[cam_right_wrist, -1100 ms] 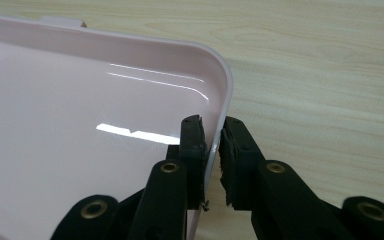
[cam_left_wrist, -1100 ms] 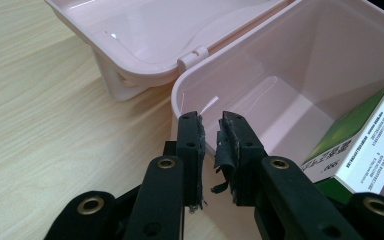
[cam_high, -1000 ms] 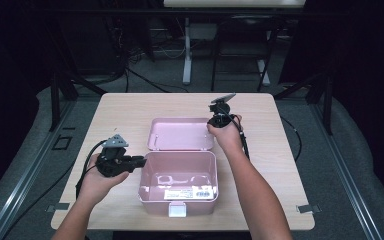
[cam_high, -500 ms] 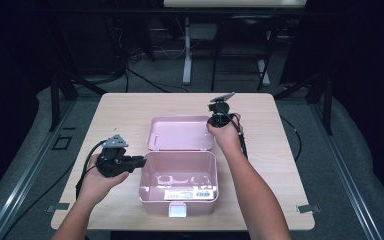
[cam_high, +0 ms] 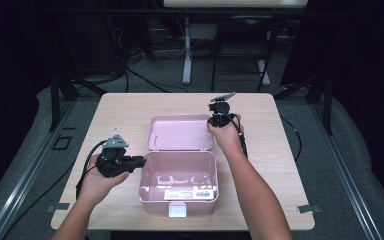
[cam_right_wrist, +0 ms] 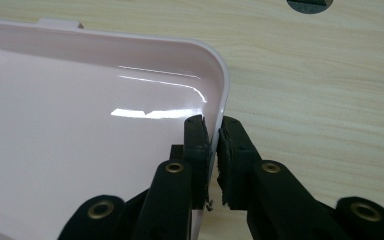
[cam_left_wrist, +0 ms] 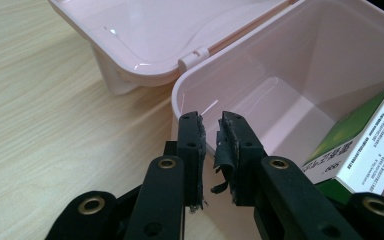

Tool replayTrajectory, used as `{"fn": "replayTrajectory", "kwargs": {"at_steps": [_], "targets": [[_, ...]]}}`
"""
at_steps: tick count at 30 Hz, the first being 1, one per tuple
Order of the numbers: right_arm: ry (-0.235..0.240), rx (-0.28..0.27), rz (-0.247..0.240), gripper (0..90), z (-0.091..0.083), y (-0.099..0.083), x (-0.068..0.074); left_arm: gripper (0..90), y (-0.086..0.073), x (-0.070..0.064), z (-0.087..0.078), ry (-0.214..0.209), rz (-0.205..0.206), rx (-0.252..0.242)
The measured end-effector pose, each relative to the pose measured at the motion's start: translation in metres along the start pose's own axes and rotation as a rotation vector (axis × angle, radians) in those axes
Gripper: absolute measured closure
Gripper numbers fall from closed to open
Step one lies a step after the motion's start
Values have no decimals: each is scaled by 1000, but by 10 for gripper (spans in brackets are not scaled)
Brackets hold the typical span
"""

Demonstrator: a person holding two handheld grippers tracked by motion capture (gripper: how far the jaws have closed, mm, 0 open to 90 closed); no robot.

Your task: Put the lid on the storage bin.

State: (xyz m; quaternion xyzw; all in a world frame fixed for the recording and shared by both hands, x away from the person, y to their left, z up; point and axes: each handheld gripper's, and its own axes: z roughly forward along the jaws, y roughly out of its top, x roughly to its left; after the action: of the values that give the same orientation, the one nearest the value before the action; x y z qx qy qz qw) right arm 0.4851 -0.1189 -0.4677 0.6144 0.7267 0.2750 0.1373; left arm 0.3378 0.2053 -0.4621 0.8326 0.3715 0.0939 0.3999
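Pink box (cam_high: 178, 182) seen mid-table, lid (cam_high: 181, 132) laid flat behind it. Lid rim pinched by right gripper (cam_right_wrist: 213, 131); box wall clamped by left gripper (cam_left_wrist: 211, 131). Closing judged not yet begun.

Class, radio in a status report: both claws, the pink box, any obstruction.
Right claw clamped on lid edge. Left claw gripping the pink box side wall. Lid lies open, carton inside. Table around the box unobstructed.
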Motion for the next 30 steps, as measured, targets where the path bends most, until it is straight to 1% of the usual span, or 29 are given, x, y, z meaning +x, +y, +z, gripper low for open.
{"fn": "replayTrajectory", "kwargs": {"at_steps": [20, 25, 29, 30], "targets": [[4, -74, -20, 844, -18, 2, 3, 794, 0, 0, 0, 1, -2, 1], [15, -101, -22, 848, -27, 3, 3, 794, 0, 0, 0, 2, -2, 2], [8, -131, -46, 850, -37, 2, 6, 794, 0, 0, 0, 4, -3, 4], [12, -138, -44, 851, -39, 2, 6, 794, 0, 0, 0, 3, -3, 3]]}}
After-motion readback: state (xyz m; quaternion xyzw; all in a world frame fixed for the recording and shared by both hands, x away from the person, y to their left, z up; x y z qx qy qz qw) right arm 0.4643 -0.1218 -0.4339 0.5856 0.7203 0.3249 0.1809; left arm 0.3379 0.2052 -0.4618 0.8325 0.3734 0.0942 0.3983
